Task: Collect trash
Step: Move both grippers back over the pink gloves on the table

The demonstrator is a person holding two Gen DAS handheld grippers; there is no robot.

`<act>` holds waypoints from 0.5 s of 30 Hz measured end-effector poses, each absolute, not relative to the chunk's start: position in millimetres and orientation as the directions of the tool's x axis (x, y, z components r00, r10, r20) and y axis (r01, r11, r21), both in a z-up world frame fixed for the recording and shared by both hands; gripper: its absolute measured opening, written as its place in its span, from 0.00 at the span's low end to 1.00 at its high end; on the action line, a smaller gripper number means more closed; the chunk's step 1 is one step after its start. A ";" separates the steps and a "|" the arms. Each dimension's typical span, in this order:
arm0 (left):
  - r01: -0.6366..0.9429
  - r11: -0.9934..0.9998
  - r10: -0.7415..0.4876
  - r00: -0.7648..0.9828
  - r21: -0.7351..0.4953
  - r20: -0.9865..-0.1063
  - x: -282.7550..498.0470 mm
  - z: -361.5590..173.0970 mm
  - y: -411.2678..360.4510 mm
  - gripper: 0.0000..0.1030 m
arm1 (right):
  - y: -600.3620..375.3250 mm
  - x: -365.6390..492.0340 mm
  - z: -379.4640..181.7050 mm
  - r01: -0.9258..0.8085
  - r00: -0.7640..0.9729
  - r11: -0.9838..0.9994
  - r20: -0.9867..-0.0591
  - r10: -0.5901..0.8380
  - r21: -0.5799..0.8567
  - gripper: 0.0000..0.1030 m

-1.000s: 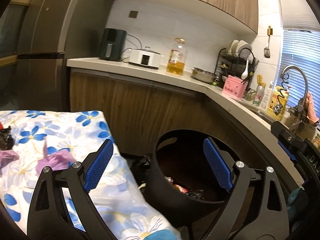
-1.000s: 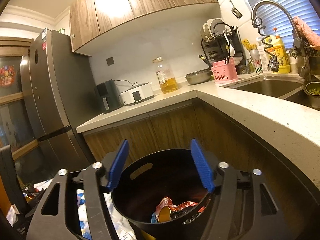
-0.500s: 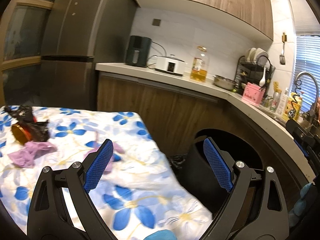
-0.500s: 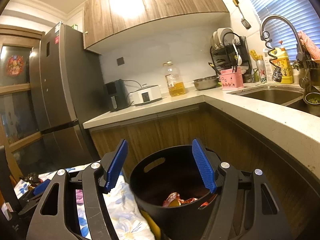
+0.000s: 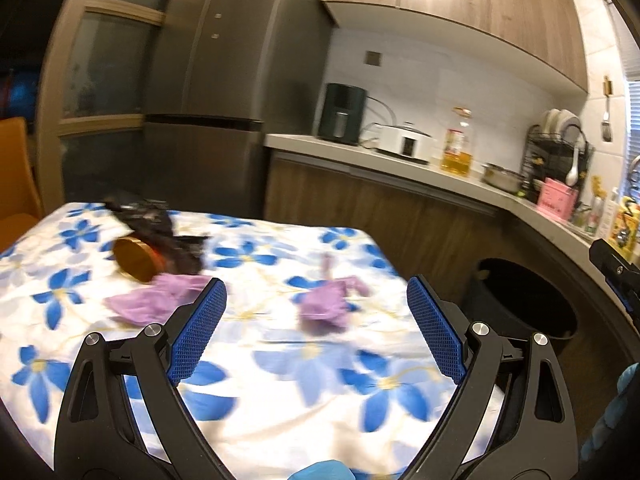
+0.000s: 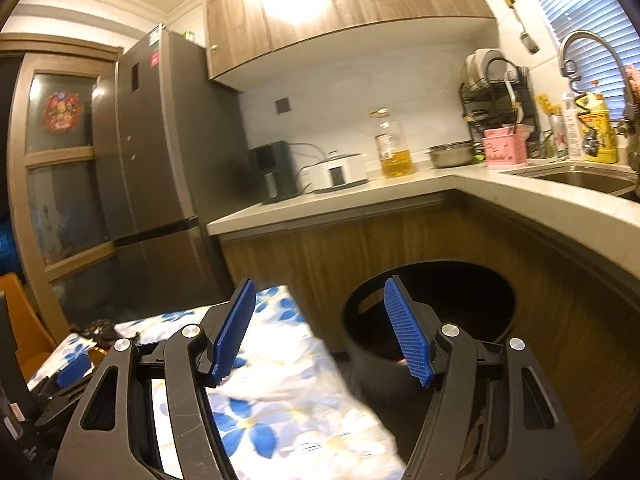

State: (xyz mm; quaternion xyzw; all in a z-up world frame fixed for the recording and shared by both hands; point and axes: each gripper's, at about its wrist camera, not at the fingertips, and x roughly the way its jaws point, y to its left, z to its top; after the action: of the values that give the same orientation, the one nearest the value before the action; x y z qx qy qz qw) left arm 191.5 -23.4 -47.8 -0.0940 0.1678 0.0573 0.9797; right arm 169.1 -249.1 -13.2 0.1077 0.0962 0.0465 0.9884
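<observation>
On the blue-flowered tablecloth (image 5: 120, 344) lie two crumpled purple wrappers (image 5: 148, 300) (image 5: 324, 306), a round amber lid (image 5: 134, 259) and a black crinkled bag (image 5: 160, 232). My left gripper (image 5: 316, 332) hangs open over the near part of the table, nothing between its blue pads, the right-hand purple wrapper just beyond them. The black trash bin (image 6: 430, 312) stands on the floor to the right of the table, with some trash inside. My right gripper (image 6: 324, 328) is open and empty, straddling the table's corner and the bin's rim. The bin (image 5: 524, 300) also shows in the left wrist view.
A wooden counter (image 6: 360, 196) runs behind with an air fryer (image 5: 344, 114), a white cooker (image 5: 404, 142) and an oil bottle (image 6: 394, 148). A sink (image 6: 576, 178) and a dish rack (image 6: 496, 92) sit right, a tall grey fridge (image 6: 160, 176) left, an orange chair (image 5: 16, 176) far left.
Both grippers swung left, away from the bin and toward the table. The bin slid to the right in both views; the lid, black bag and purple wrappers came into the left wrist view.
</observation>
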 end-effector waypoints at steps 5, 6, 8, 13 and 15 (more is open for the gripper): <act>-0.223 0.960 0.154 0.924 -0.168 -0.350 183.4 -54.2 16.8 0.87 | -215.4 178.2 -22.6 -0.116 0.967 0.971 -0.201 0.159 0.209 0.64; -0.234 0.958 0.164 0.922 -0.168 -0.350 182.3 -55.2 23.7 0.87 | -207.7 180.7 -24.8 -0.124 0.964 0.971 -0.207 0.166 0.203 0.64; -0.253 0.953 0.181 0.917 -0.167 -0.356 180.9 -57.6 38.1 0.87 | -194.6 185.0 -28.9 -0.138 0.959 0.971 -0.217 0.180 0.195 0.64; -0.267 0.948 0.188 0.909 -0.174 -0.371 181.4 -66.0 66.2 0.87 | -161.0 198.9 -40.0 -0.167 0.945 0.969 -0.251 0.210 0.182 0.64; -0.269 0.945 0.183 0.907 -0.186 -0.379 183.4 -70.3 80.4 0.87 | -147.6 207.0 -44.0 -0.180 0.938 0.968 -0.265 0.222 0.174 0.64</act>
State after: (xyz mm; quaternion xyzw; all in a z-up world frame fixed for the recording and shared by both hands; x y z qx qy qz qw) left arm 183.4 80.4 -70.3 -0.1178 0.1811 0.1165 0.9694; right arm 207.0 -147.6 -44.0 0.0738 0.1426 0.1024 0.9817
